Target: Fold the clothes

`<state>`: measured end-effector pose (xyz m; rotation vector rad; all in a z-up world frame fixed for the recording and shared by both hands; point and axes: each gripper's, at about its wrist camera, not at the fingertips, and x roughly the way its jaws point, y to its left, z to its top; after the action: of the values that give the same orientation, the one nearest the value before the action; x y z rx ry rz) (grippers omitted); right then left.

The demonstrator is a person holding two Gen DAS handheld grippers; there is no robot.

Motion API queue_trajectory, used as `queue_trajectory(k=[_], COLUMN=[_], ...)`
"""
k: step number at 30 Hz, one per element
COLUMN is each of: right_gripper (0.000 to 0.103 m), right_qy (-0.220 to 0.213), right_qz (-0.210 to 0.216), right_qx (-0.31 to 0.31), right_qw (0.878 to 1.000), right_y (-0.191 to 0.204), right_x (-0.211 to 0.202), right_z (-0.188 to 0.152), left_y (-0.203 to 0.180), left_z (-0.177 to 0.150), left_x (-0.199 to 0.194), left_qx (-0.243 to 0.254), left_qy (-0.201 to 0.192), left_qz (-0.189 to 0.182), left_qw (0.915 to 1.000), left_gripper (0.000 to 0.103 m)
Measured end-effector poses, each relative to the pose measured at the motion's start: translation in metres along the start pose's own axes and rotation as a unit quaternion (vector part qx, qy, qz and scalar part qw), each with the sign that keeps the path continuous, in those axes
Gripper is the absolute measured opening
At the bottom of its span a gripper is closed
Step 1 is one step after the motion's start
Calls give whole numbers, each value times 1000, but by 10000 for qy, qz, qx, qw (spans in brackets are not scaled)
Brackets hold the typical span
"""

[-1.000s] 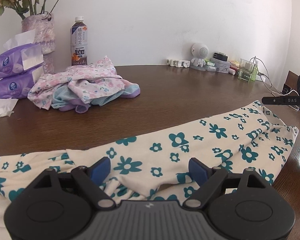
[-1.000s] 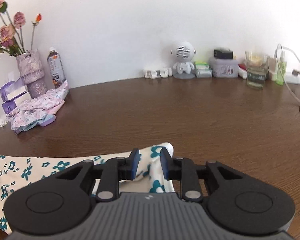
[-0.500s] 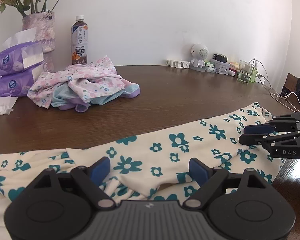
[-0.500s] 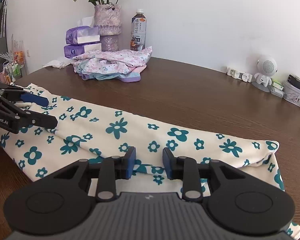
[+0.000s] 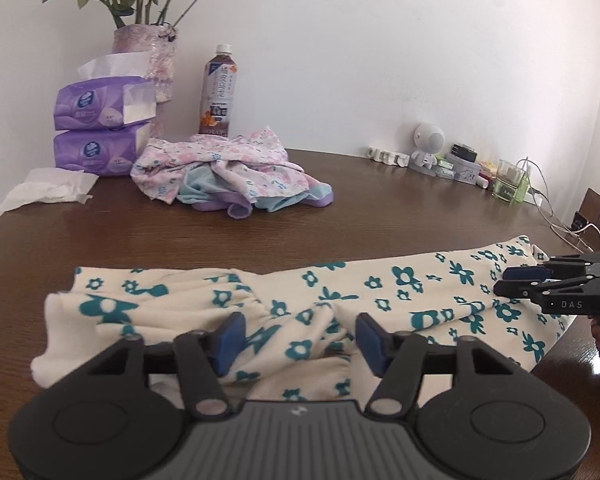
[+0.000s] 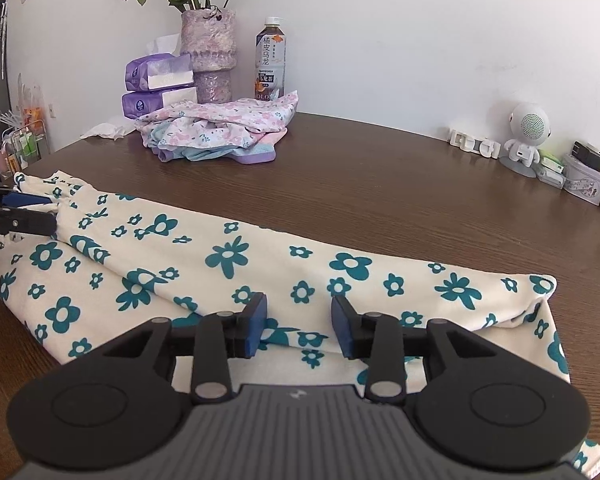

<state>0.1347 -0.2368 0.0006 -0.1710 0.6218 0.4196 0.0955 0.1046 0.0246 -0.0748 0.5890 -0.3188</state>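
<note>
Two grippers work over one cream garment (image 5: 340,292) printed with teal flowers, which lies stretched in a long band across the near edge of the dark wooden table (image 5: 380,208). At the far left of the table, crumpled white tissue (image 5: 48,190) lies beside two stacked purple tissue packs (image 5: 100,128). Behind them stands a mottled vase (image 6: 210,56) of faded roses, and just right of it a bottle (image 5: 218,92) of brown tea. In front of the bottle sits a loose pile of pink floral clothes (image 5: 228,172) with pale blue and purple pieces underneath, well apart from the cream garment.

The left gripper (image 5: 298,338) hovers over the gathered, bunched end of the garment. Its blue-padded jaws are spread wide, with puckered cloth visible between them but nothing pinched. In the right wrist view this same gripper enters from the left edge at the garment's far end.

The right gripper (image 6: 298,322) sits over the opposite end, near a folded corner, jaws parted with flat fabric below them and no cloth held. In the left wrist view it appears side-on at the right edge, above the garment's end.

Along the back wall to the right stand a small white round-headed robot figure (image 6: 526,136), a tin (image 6: 584,184), a green glass (image 5: 510,186) and trailing white cables (image 5: 552,216).
</note>
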Motion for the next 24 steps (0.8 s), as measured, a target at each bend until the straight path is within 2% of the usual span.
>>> queue_trajectory(k=[4, 9, 11, 16, 18, 20, 21, 24], right_gripper=[38, 40, 40, 40, 40, 40, 40, 40], right_qy=[-1, 4, 5, 5, 6, 6, 6, 6], right_qz=[-5, -1, 7, 18, 22, 24, 25, 28], right_qx=[13, 52, 62, 75, 80, 82, 83, 86], right_qw=[10000, 10000, 10000, 10000, 10000, 10000, 10000, 10000], right_y=[-1, -2, -2, -3, -3, -3, -3, -3], right_x=[0, 0, 0, 0, 0, 0, 0, 0], right_z=[-1, 0, 0, 0, 0, 0, 0, 0], left_y=[16, 27, 30, 43, 49, 54, 57, 65], left_z=[-3, -11, -14, -12, -10, -8, -8, -5], left_x=[-13, -25, -30, -39, -42, -45, -47, -51], left_qx=[-179, -160, -142, -415, -543, -671, -735, -926], left_qy=[-45, 27, 68, -19, -65, -111, -135, -204], left_qz=[-22, 75, 121, 269, 329, 390, 420, 511], left_qw=[9998, 9998, 9998, 9988, 9980, 9969, 9963, 9942], left_gripper=[32, 22, 14, 14, 25, 51, 54, 54])
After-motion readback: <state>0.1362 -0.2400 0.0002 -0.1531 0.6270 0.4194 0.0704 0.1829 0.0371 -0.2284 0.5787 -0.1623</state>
